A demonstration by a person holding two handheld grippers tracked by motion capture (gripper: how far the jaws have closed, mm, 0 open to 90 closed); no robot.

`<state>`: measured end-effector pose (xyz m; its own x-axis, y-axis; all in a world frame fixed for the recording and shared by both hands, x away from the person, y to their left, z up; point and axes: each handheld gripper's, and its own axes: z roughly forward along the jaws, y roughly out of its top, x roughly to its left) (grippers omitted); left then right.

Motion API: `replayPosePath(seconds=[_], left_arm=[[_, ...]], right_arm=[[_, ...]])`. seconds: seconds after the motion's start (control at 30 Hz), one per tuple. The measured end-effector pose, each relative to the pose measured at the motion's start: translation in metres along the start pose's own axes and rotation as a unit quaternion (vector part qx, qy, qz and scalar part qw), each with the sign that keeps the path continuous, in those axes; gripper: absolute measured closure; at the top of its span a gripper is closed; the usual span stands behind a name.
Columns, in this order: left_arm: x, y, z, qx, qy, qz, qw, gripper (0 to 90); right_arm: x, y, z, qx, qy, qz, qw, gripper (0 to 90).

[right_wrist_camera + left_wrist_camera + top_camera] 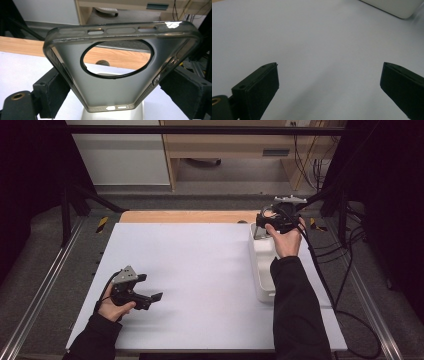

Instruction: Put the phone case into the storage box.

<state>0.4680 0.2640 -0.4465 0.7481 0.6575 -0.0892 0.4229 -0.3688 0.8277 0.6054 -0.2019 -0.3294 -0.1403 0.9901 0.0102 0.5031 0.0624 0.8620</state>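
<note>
At the far right of the white surface [200, 270], the right gripper [276, 220] holds a translucent grey phone case [117, 70] above the far end of a white tray [263, 270]. Its jaws are clamped on the case's two long sides, as the right gripper view shows, with the round camera cut-out tipped up and away and the bottom edge with its port slots pointing down toward the tray. The left gripper [150, 292] rests low over the near left of the surface, its jaws spread wide apart with nothing between them, well apart from the tray.

The step in hand looks like carrying the case at the tray, either lifting it clear or setting it in; I cannot tell which. To do it well, keep the squeeze light and even: a soft case like this probably bows under side pressure and could spring out of the pads. Hold it level across the jaws so neither side creeps. If it goes down, lower the bottom edge straight into the tray's hollow, clear of the rim, and release only once it rests. The left gripper can stay put, or steady the tray's near end if it slides.
</note>
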Motion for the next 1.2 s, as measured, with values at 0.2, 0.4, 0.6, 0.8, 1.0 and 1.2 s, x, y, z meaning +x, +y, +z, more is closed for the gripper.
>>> replayPosePath(seconds=[0.2, 0.4, 0.6, 0.8, 1.0, 1.2], left_arm=[[0.000, 0.000, 0.000, -0.002, 0.000, 0.000, 1.0000, 1.6], [0.000, 0.000, 0.001, 0.002, -0.002, 0.002, 1.0000, 1.6], [-0.001, 0.000, 0.002, 0.003, -0.002, 0.004, 1.0000, 1.6], [-0.001, 0.000, 0.002, 0.004, -0.002, 0.005, 1.0000, 1.6], [-0.002, 0.000, 0.003, 0.006, -0.003, 0.007, 1.0000, 1.7], [-0.002, 0.000, 0.003, 0.007, -0.003, 0.007, 0.9999, 1.6]], right_arm=[[0.000, -0.003, 0.015, 0.017, -0.012, 0.007, 0.9998, 11.4], [0.000, -0.007, 0.028, 0.031, -0.021, 0.013, 0.9992, 11.5], [-0.001, -0.013, 0.040, 0.044, -0.028, 0.019, 0.9985, 11.4], [-0.002, -0.018, 0.047, 0.056, -0.032, 0.027, 0.9976, 11.4], [0.001, -0.023, 0.054, 0.063, -0.037, 0.023, 0.9971, 11.4], [0.002, -0.025, 0.058, 0.071, -0.043, 0.025, 0.9962, 11.4]])
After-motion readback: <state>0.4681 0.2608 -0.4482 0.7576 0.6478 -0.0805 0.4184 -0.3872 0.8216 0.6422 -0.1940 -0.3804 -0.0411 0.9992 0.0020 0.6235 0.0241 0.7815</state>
